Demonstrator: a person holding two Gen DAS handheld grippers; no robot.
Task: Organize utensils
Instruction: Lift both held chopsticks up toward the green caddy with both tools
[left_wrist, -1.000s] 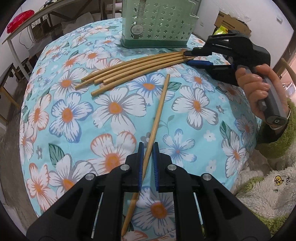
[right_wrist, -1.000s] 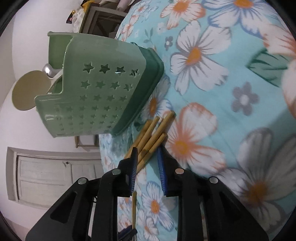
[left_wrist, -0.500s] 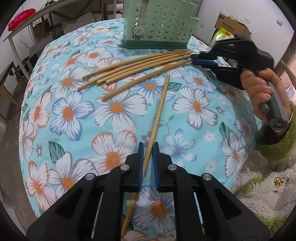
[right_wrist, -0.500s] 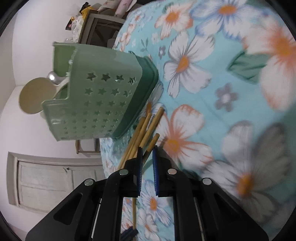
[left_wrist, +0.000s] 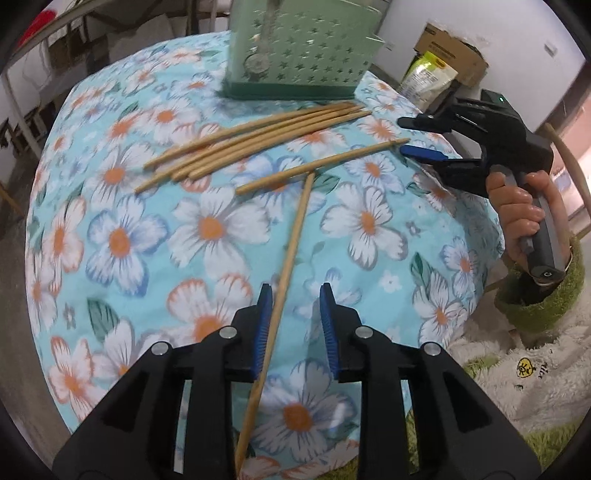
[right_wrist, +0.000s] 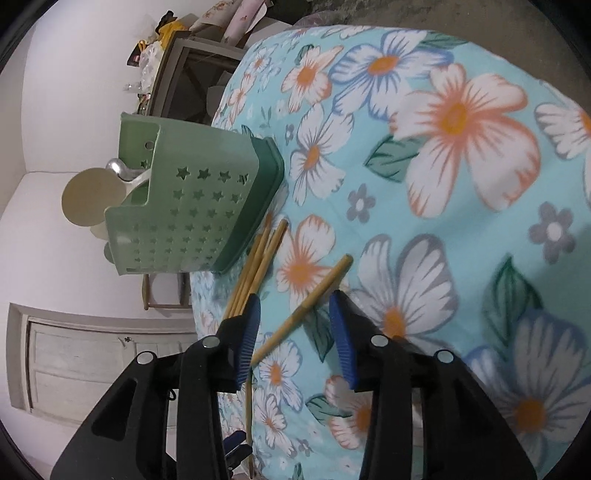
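On the floral tablecloth (left_wrist: 207, 229) lies a bundle of several wooden chopsticks (left_wrist: 255, 144) in front of the green star-punched holder (left_wrist: 299, 48). One chopstick (left_wrist: 321, 164) lies apart, just below the bundle. Its thick end points at my right gripper (left_wrist: 413, 138), whose jaws are opening. In the right wrist view that chopstick (right_wrist: 306, 302) rests on the cloth between the spread pads of my right gripper (right_wrist: 295, 332), beside the bundle (right_wrist: 258, 266) and the holder (right_wrist: 195, 214). My left gripper (left_wrist: 295, 325) is also opening. A long chopstick (left_wrist: 291, 251) runs between its jaws, close to the left pad.
A cardboard box and packets (left_wrist: 450, 62) stand behind the table at the right. A wooden chair back (left_wrist: 569, 158) is by the hand holding the right gripper. A fluffy white and green garment (left_wrist: 517, 369) lies below the table's right edge. Spoon handles (right_wrist: 122, 170) poke out of the holder.
Both grippers went from shut to spread. The right one dragged one chopstick out of the bundle, released it and drew back to the right. The left one's pads parted around the long chopstick.
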